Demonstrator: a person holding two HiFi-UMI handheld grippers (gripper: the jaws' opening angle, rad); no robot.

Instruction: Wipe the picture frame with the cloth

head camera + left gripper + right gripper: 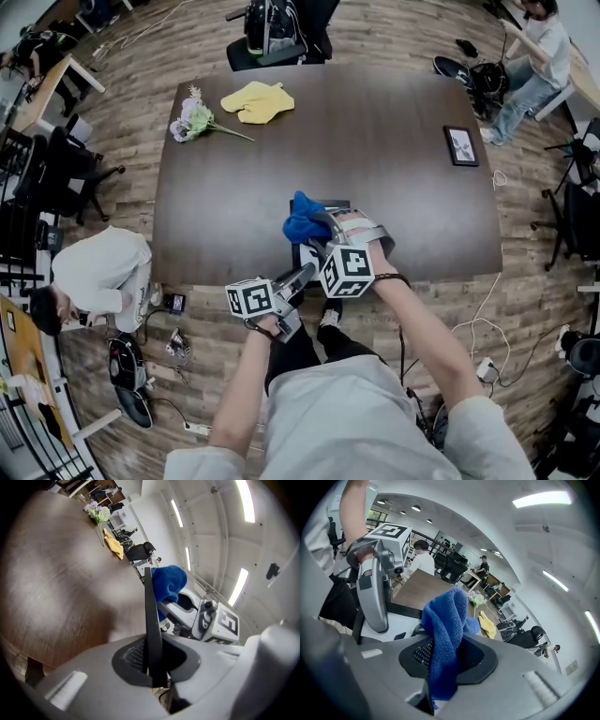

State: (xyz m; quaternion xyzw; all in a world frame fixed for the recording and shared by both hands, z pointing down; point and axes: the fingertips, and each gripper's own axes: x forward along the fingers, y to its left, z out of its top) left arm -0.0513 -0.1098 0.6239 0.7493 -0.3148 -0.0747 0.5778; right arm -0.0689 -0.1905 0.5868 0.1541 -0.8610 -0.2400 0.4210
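Both claws are clamped on something. Seen in its own view, the left claw [152, 663] has its jaws nearly together on a thin black-edged picture frame [149, 616], which shows edge-on as a dark strip running away from the jaws. In the right gripper view, the right claw [445, 660] is pinched on a bunched blue terry cloth [446, 620] that rises out of the jaws and folds over at the top.

From the head view, the two claws meet just above the near edge of the dark brown wooden worktop [375, 112], in front of the person's body. The left claw [302, 274] comes in from the lower left and the right claw [326, 227] from the right. The blue cloth [302, 223] sits at the far end of the held frame. In the left gripper view the cloth [169, 581] lies right against the frame's far end. The frame's pale face [401, 620] shows in the right gripper view, just behind the cloth.

Farther back on the worktop lie a yellow cloth [256, 101] and a small bunch of pale artificial flowers [192, 117], near each other. A second small black-framed picture [460, 145] lies flat well off to the right.
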